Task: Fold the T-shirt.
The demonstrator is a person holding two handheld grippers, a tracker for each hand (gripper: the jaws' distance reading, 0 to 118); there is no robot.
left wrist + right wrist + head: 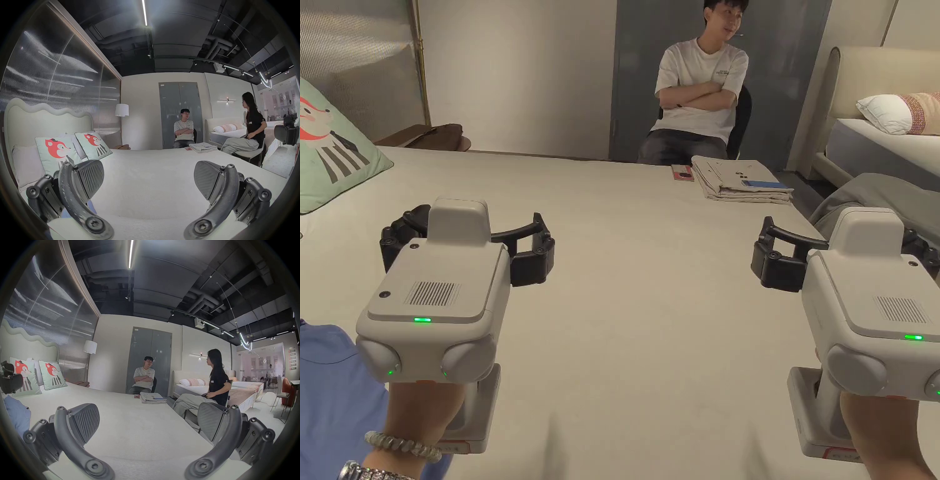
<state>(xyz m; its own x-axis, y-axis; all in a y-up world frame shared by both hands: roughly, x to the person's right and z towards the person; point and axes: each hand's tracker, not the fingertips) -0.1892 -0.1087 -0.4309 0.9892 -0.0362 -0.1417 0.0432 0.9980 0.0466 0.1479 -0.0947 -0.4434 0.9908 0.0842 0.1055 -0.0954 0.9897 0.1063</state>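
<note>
blue t-shirt (331, 400) bunched beside left claw (148, 180); right claw (148, 421) likewise spread wide, empty; no legible writing

No legible text; shirt print, wall signs too small to read.

1. The right tool (148, 423) has its two jaws spread wide apart with nothing between them, over the pale bed (129, 426).
2. A stack of folded cloth (152, 397) lies at the bed's far edge, with a small red item (136, 396) touching its left side.
3. Blue fabric (17, 413) lies bunched at the bed's left edge.
4. Two fox-print cushions (50, 376) lean at the bed's head, beyond the blue fabric.
5. The other tool (8, 379) shows above the blue fabric.
6. One person (144, 378) sits beyond the bed's far edge, arms crossed; another (215, 386) sits at its right.
</note>
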